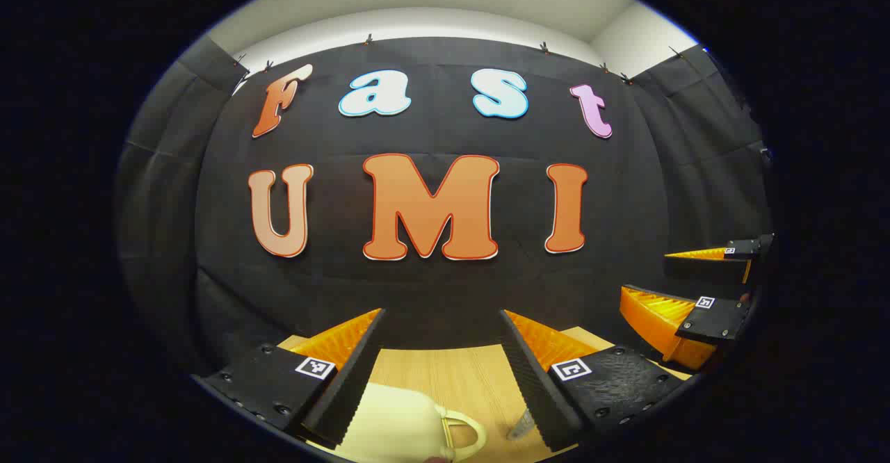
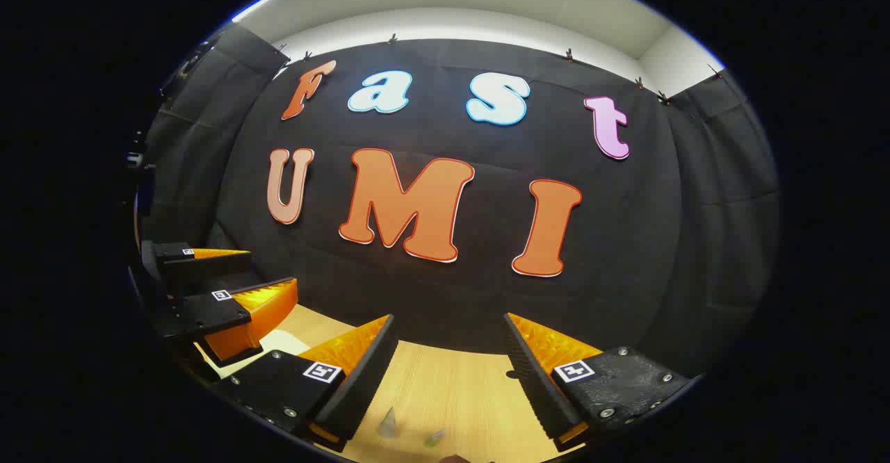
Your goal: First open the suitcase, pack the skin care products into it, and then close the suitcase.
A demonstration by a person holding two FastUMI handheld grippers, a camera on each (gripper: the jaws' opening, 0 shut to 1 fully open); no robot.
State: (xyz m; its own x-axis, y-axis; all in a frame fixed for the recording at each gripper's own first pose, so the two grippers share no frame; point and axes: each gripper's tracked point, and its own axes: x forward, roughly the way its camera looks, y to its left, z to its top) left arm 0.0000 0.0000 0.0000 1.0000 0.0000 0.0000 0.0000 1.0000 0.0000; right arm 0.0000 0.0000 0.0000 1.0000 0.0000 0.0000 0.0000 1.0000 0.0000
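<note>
My left gripper is open above the wooden table, with nothing between its fingers. Below it lies the cream suitcase, its curved handle pointing right; the lid looks shut. A small silvery tip pokes up beside the handle. My right gripper is also open and empty. Under it two small clear tips of skin care products show at the bottom edge. A cream patch of the suitcase shows to its left. Each gripper appears in the other's view, the right gripper and the left gripper.
The black cloth wall stands close behind the table's far edge. Light wood of the table stretches between my right gripper's fingers. Both grippers are side by side, raised above the table and aimed at the wall.
</note>
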